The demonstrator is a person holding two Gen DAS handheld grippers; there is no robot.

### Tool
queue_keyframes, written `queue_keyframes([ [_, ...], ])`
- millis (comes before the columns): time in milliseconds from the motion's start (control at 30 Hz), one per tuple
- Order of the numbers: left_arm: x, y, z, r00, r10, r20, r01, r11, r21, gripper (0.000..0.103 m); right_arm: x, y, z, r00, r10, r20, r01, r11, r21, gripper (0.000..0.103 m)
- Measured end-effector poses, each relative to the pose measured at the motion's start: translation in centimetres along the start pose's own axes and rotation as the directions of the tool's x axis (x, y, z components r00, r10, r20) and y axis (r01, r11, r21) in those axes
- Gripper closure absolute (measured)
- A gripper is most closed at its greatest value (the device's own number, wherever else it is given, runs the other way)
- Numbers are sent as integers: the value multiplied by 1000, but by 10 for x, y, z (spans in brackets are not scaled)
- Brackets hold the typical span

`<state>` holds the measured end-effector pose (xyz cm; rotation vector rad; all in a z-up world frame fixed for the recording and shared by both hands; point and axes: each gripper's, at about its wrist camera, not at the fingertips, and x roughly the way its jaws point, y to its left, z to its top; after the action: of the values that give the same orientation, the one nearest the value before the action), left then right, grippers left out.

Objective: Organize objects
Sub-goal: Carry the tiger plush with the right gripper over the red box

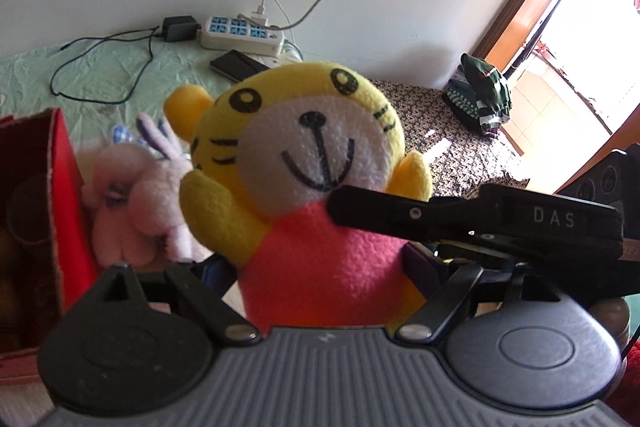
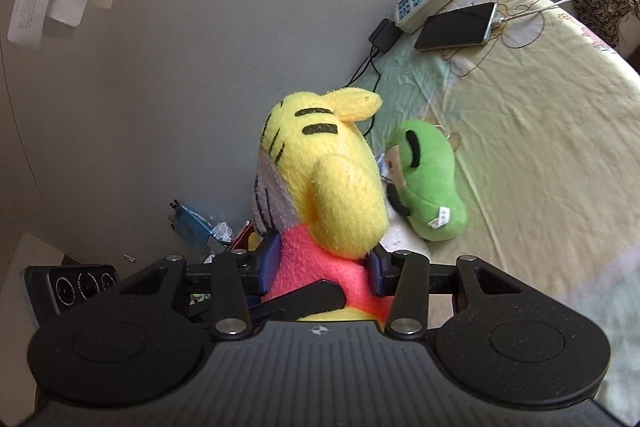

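Note:
A yellow tiger plush [image 1: 304,155] with a pink body fills the left wrist view, facing the camera. My left gripper [image 1: 320,267] is shut on its pink body, held above the bed. My right gripper [image 2: 320,267] is also shut on the same tiger plush [image 2: 332,187], seen from its side; its blue pads [image 2: 269,259] press the pink body. One black finger of the right gripper [image 1: 460,217] crosses the plush in the left wrist view. A pink bunny plush [image 1: 136,199] lies behind on the left. A green plush [image 2: 428,183] lies on the bed.
A red box [image 1: 60,195] stands at the left. A white power strip [image 1: 240,33], a black adapter [image 1: 178,28] with cables and a phone [image 2: 456,26] lie on the green sheet [image 2: 540,131] by the wall. Folded clothes [image 1: 480,95] sit on a patterned surface.

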<state>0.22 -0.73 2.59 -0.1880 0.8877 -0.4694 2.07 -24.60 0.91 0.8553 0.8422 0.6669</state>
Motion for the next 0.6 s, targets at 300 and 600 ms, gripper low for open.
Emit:
queue_keyframes([
  [300,-62,61,-6,996,51,76,-49,998,-32,17,53,61,-31,999,33,-32,-35,997,-67,56],
  [600,-94,132,-7,992,68,110,-59,995,-82,16,112,106,-54,999,-3,-36,-2,991,-136,56],
])
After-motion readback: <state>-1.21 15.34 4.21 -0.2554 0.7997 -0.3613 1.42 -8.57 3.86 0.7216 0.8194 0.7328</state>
